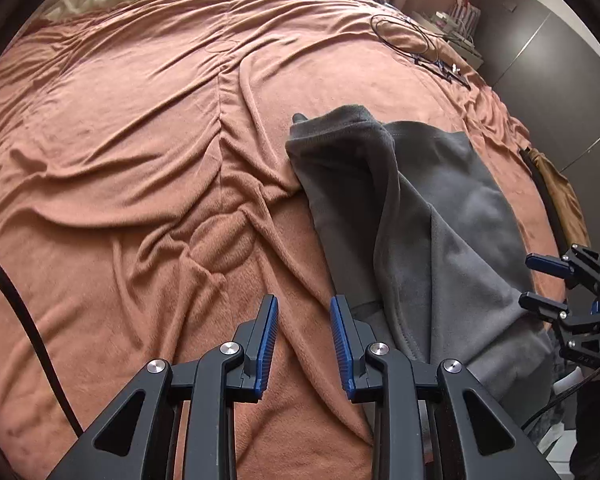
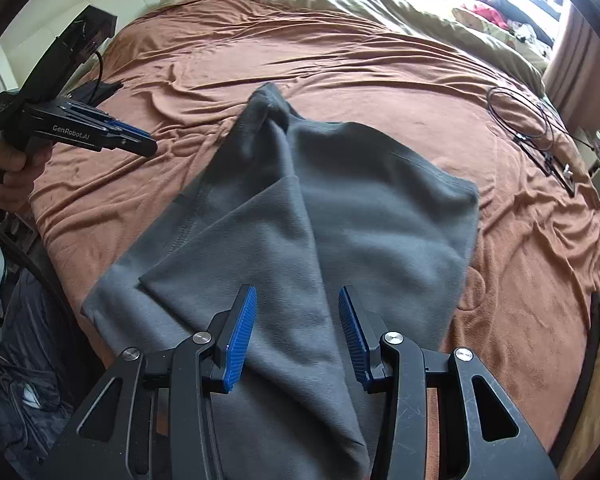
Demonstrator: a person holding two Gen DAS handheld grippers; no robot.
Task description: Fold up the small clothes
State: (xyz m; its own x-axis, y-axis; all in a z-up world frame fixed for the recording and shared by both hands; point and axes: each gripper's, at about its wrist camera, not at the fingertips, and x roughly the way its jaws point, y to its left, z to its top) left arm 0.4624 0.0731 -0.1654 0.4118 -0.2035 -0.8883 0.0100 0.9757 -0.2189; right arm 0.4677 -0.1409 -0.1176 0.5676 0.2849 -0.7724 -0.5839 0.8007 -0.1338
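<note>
We see a dark grey garment (image 2: 320, 216) lying partly folded on the rust-brown blanket (image 1: 140, 160) of a bed, one flap turned over its middle and a narrow end bunched toward the far side. The garment sits near the bed's near edge, its lower part running under our right gripper (image 2: 296, 332).

That right gripper hovers over the cloth with its blue-padded fingers (image 2: 240, 336) spread apart; nothing is pinched between them. Our left gripper (image 1: 304, 344) hangs over bare blanket just beside the garment's left edge, its jaws likewise parted and holding nothing.

In the right wrist view, a hand (image 2: 12, 172) grips the left tool's handle at the bed's left side.

Farther off, a loop of black cable (image 2: 528, 120) lies on the blanket toward the right, and an olive duvet (image 2: 380, 0) is bunched at the head of the bed.
</note>
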